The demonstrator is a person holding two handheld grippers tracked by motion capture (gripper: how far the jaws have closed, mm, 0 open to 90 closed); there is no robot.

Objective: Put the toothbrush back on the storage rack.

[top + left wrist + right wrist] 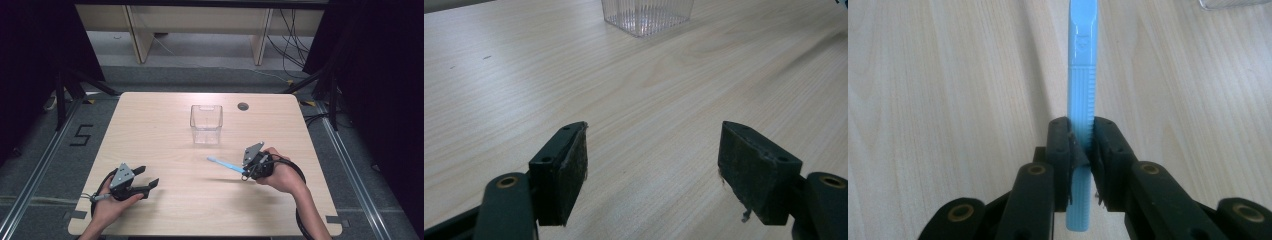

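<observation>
- The wooden table (165, 130) fills the middle of the high view, pale and rounded at its corners, with a small round grommet hole (243, 106) close to its far edge, right of centre.
- A clear plastic container (205, 123) stands upright on the table a little beyond its middle, nearer the far edge than the near one; its ribbed base shows at the top of the left gripper view (647, 15).
- The left gripper (146, 179) lies low over the near left part of the table, held in the person's left hand (112, 202). Its jaws are spread wide with bare wood between them, as the left gripper view shows (651, 170); it stands well apart from the container.
- The right gripper (246, 172) sits over the near right part of the table in the person's right hand (282, 177). Its jaws are pressed together on a light blue toothbrush (1081, 100), pinching its ribbed handle.
- The toothbrush (225, 164) sticks out from the right gripper toward the middle of the table, its head end on the near side of the container and apart from it. A short stub of the handle shows behind the pads in the right gripper view.
</observation>
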